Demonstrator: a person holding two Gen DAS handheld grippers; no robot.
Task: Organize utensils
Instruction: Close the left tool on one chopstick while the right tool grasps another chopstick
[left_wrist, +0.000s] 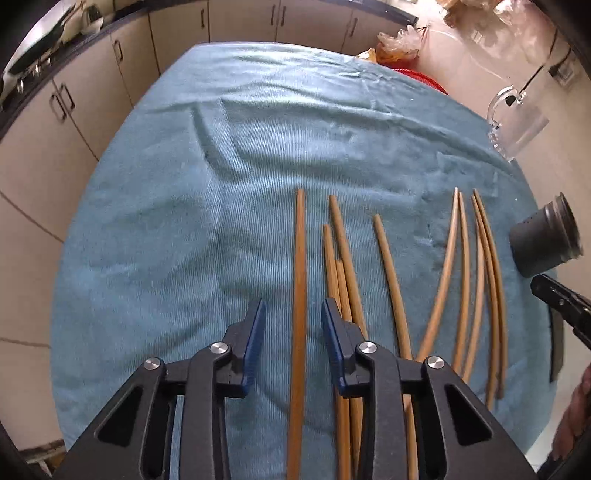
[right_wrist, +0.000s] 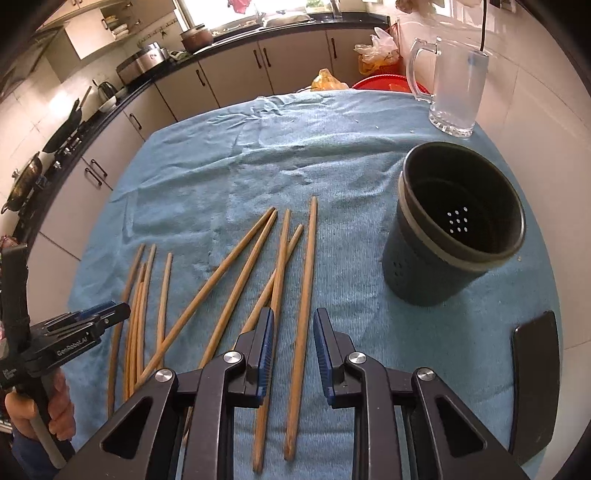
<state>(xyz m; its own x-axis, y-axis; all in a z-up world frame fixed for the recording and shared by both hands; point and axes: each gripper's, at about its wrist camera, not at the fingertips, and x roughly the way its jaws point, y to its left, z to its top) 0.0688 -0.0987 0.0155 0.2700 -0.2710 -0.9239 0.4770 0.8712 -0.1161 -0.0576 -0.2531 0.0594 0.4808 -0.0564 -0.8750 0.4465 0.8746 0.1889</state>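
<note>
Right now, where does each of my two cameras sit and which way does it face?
Left wrist: sits on the left tool, looking steeply down over the blue cloth; its fingers straddle the leftmost chopstick without touching; the right tool's tip shows at the right edge.
Right wrist: sits on the right tool, facing down toward the kitchen counter; its fingers straddle the rightmost chopstick; the left tool and a hand show.
Shared: cloth, chopsticks, dark utensil holder, glass mug.
</note>
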